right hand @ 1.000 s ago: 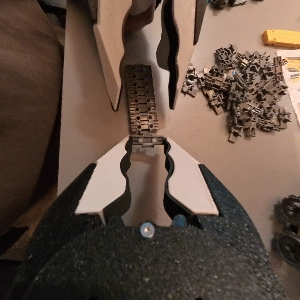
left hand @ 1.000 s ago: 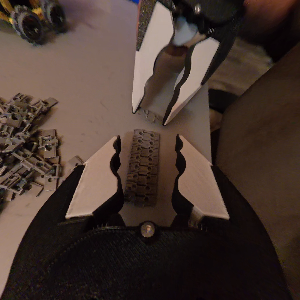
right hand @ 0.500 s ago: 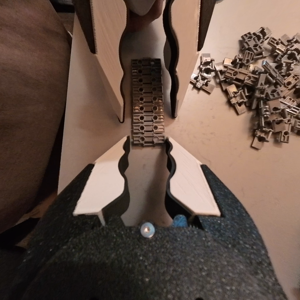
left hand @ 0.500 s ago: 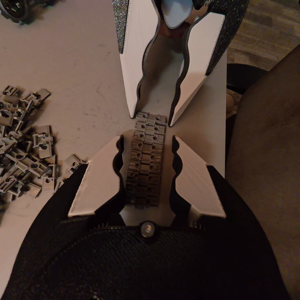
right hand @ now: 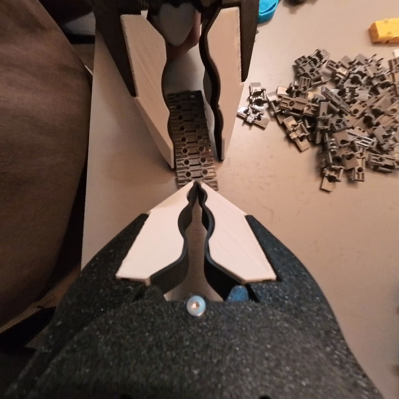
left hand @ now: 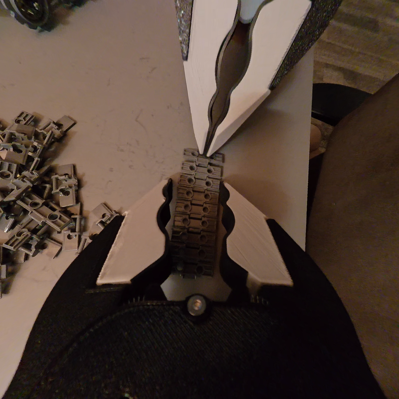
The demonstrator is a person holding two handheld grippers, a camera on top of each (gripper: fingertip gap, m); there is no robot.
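A strip of joined grey track links [left hand: 196, 207] lies flat on the pale table [left hand: 108, 86], close to its edge. My left gripper [left hand: 196, 182] is shut on the strip, its fingers pressing both long sides. It also shows in the right wrist view [right hand: 196, 163], clamped around the strip [right hand: 192, 133]. My right gripper [right hand: 195, 183] is shut, its tips resting on the strip's end link [right hand: 212, 186]. In the left wrist view the right gripper [left hand: 205, 153] points down onto that end link [left hand: 191, 153]. I cannot tell whether it pinches part of the link.
A pile of loose grey track links [left hand: 32, 205] lies beside my left gripper, also seen in the right wrist view [right hand: 334, 129]. Black wheels [left hand: 28, 13], a yellow piece [right hand: 384, 32] and a blue item [right hand: 267, 10] lie farther off. A brown upholstered seat [left hand: 356, 216] borders the table edge. Both grippers' tips are close together, under 4 cm apart. The left tips stand about 10 cm off the brown upholstered seat [left hand: 356, 216].
My left gripper closed from open onto the strip's sides. My right gripper brought one link to the strip's end, let it go, then shut with its tips on that end link.
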